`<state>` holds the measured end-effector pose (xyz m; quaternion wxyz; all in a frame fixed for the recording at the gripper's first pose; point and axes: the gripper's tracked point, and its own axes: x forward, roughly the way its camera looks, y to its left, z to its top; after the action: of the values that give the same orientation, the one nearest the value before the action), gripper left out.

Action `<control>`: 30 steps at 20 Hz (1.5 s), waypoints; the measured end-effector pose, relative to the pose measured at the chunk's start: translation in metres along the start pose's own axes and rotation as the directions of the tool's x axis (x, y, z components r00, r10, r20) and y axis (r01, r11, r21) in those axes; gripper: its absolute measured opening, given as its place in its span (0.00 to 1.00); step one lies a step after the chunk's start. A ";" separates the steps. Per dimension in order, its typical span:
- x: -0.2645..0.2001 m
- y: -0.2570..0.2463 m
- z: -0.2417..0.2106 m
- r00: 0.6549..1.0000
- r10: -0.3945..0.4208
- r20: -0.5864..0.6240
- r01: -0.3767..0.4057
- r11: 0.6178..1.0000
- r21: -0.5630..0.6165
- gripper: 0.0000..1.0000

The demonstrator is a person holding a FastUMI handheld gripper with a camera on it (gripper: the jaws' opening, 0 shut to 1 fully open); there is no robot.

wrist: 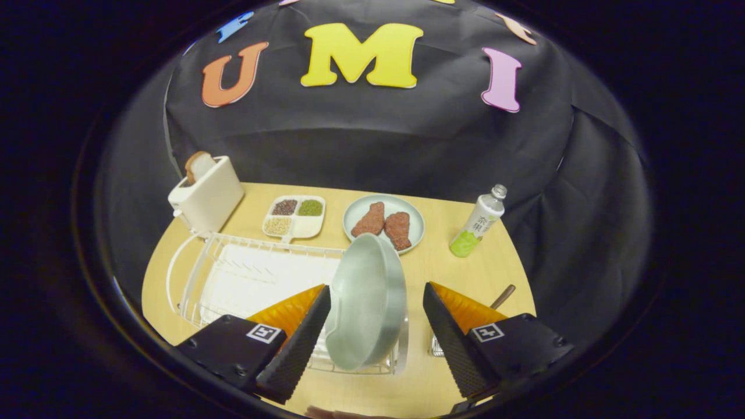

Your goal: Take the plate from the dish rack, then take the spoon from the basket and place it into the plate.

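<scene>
A grey-green plate (365, 302) stands on edge in the right end of the white wire dish rack (233, 279). My gripper (375, 326) is open, its two fingers on either side of the plate; the left finger (302, 343) lies close to the plate's face, the right finger (451, 343) stands apart from its rim. A brown spoon handle (502, 297) pokes up from behind the right finger, and a bit of the wire basket (435, 348) holding it shows beside that finger.
On the wooden table (442, 262) beyond the rack stand a toaster (206, 195) with bread, a divided tray of beans (294, 216), a plate with two pieces of meat (384, 224) and a bottle (478, 224).
</scene>
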<state>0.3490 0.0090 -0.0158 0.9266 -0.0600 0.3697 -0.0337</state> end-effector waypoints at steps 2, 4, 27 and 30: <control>0.011 0.001 -0.005 0.998 -0.018 -0.058 0.017 1.000 -0.018 1.00; 0.019 -0.006 -0.012 0.991 -0.056 -0.117 0.055 0.998 -0.013 0.94; 0.004 -0.022 -0.017 0.955 -0.231 -0.189 0.223 0.973 -0.061 0.35; -0.005 -0.027 -0.011 0.953 -0.270 -0.141 0.261 0.962 -0.082 0.38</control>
<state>0.3374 -0.0187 -0.0169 0.8808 -0.1353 0.4280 -0.1508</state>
